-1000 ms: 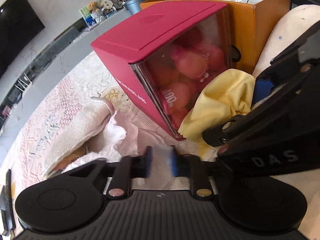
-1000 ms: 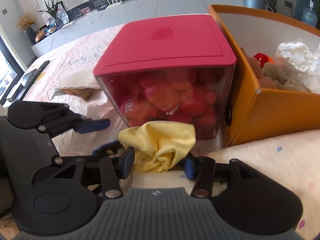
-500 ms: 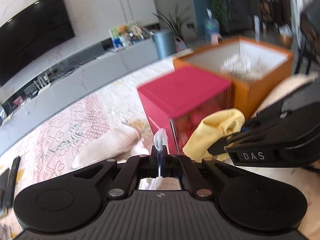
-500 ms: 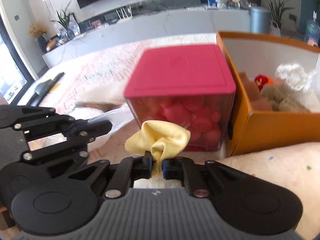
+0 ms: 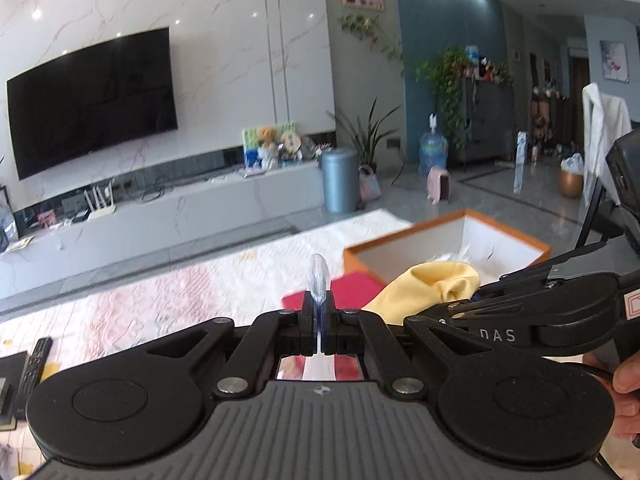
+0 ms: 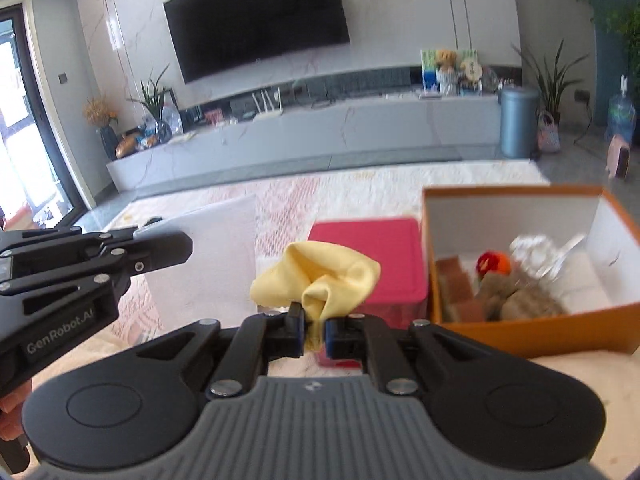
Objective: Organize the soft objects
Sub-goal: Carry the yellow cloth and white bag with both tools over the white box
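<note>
My left gripper (image 5: pixel 319 330) is shut on a thin clear plastic film (image 5: pixel 318 280), which shows as a pale hanging sheet (image 6: pixel 208 264) in the right wrist view. My right gripper (image 6: pixel 314 332) is shut on a bunched yellow cloth (image 6: pixel 320 276), also seen in the left wrist view (image 5: pixel 428 284). Both are held high above the table. The open orange box (image 6: pixel 520 332) at the right holds plush toys and white stuffing. A red-lidded clear box (image 6: pixel 368 256) stands left of it.
A lace-patterned cloth (image 5: pixel 140 300) covers the table. A remote control (image 5: pixel 34 362) lies at its left edge. A long TV console (image 6: pixel 300 132) and grey bin (image 6: pixel 518 122) stand beyond the table.
Both grippers closed, the left on the plastic film and the right on the yellow cloth, then rose well above the table. The boxes now look smaller and lower.
</note>
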`<state>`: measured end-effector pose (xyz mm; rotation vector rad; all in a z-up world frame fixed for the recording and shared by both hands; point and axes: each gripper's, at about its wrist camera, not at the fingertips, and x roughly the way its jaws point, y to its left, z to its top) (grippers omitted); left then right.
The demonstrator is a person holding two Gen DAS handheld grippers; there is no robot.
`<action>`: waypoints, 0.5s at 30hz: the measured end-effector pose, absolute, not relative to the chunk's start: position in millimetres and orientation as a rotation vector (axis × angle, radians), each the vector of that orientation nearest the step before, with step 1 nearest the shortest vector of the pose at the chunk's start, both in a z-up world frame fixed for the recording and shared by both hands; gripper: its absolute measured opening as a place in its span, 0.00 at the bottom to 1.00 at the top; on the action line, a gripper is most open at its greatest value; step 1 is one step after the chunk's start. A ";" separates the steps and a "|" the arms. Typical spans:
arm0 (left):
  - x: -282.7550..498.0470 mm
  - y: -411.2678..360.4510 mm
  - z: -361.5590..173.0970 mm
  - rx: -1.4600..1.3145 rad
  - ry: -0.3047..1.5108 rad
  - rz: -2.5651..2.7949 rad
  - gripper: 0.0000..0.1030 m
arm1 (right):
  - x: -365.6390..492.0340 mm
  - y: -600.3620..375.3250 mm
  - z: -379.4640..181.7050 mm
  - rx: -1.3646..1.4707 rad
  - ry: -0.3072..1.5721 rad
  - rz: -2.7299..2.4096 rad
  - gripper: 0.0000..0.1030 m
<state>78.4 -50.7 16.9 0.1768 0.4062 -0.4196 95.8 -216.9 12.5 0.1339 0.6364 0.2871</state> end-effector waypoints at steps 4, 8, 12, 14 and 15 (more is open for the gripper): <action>80.9 -62.1 29.9 0.138 0.374 -0.466 0.01 | 92.0 -235.1 31.0 0.121 0.605 0.258 0.07; 93.4 -77.2 41.3 0.098 0.361 -0.530 0.01 | 92.5 -257.7 43.7 0.104 0.593 0.227 0.07; 110.6 -97.6 50.8 0.063 0.353 -0.595 0.01 | 101.0 -282.6 54.4 0.080 0.585 0.179 0.07; 117.3 -110.3 52.2 0.061 0.350 -0.619 0.01 | 108.4 -295.3 59.0 0.064 0.585 0.153 0.07; 120.3 -116.8 51.9 0.058 0.352 -0.631 0.01 | 112.5 -301.7 60.1 0.058 0.586 0.140 0.07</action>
